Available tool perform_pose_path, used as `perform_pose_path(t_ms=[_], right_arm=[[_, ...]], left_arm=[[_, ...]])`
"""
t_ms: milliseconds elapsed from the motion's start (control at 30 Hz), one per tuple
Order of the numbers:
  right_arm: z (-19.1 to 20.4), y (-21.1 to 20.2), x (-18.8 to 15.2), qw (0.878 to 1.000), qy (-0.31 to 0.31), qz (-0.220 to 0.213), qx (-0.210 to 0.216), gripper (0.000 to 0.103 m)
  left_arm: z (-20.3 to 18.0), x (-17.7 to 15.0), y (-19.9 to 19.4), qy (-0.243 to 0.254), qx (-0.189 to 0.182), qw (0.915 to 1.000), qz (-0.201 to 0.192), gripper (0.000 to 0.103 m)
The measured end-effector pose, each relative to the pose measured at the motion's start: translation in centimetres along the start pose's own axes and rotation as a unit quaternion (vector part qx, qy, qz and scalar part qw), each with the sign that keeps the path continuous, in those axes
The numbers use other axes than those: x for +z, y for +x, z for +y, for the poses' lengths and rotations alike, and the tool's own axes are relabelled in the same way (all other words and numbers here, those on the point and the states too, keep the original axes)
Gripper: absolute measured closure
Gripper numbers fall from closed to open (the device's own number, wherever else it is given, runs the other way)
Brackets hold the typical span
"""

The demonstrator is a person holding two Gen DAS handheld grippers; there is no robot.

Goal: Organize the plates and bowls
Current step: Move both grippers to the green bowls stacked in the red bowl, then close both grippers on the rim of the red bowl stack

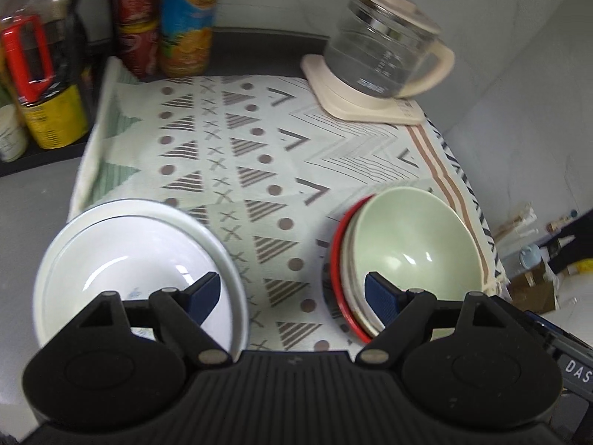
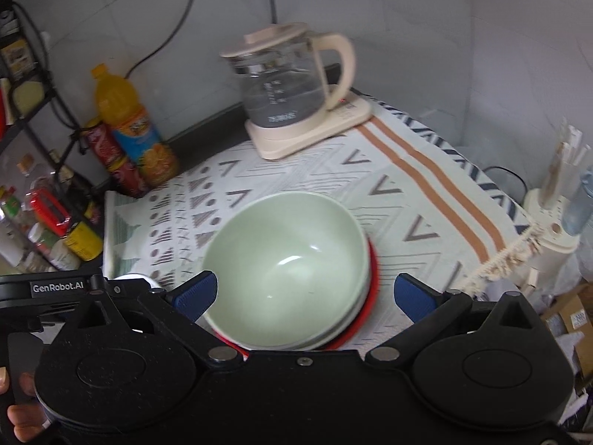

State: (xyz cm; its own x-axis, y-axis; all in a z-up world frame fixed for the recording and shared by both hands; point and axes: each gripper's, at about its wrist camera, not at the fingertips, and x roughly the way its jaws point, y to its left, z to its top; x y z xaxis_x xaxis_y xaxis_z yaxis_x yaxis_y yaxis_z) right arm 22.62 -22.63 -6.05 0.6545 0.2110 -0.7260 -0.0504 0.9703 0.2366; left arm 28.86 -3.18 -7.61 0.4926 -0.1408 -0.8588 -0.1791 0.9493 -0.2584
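A pale green bowl [image 1: 415, 248] sits on a white plate and a red plate [image 1: 339, 282], stacked on the patterned cloth [image 1: 244, 155] at the right. A white bowl [image 1: 137, 267] rests on a white plate [image 1: 222, 259] at the left. My left gripper [image 1: 292, 294] is open and empty, above the cloth between the two stacks. In the right wrist view the green bowl [image 2: 285, 259] lies between the spread blue fingers [image 2: 196, 296] of my right gripper [image 2: 307, 296], which is open. The red plate [image 2: 372, 274] shows under it.
A glass kettle [image 1: 385, 55] on a cream base stands at the back right. A juice bottle [image 1: 189, 18] and red cans [image 1: 135, 18] stand at the back left beside a black rack of jars [image 1: 40, 85]. The cloth's fringed edge [image 2: 500, 256] is the table's right side.
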Motion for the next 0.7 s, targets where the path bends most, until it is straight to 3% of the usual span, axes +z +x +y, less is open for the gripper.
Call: perform_pose_path(t_ms=[233, 700], right_arm=[[-1.8, 0.7, -0.4, 0.999, 0.039, 0.001, -0.031, 0.002], [-3.3, 5.2, -1.2, 0.992, 0.099, 0.049, -0.056, 0.023]], left_arm=[[-1.6, 0.9, 2.9, 0.033, -0.011, 0.9991, 0.024, 0.02], [-3.0, 1.8, 8.5, 0.081, -0.036, 0.9932, 0.076, 0.023]])
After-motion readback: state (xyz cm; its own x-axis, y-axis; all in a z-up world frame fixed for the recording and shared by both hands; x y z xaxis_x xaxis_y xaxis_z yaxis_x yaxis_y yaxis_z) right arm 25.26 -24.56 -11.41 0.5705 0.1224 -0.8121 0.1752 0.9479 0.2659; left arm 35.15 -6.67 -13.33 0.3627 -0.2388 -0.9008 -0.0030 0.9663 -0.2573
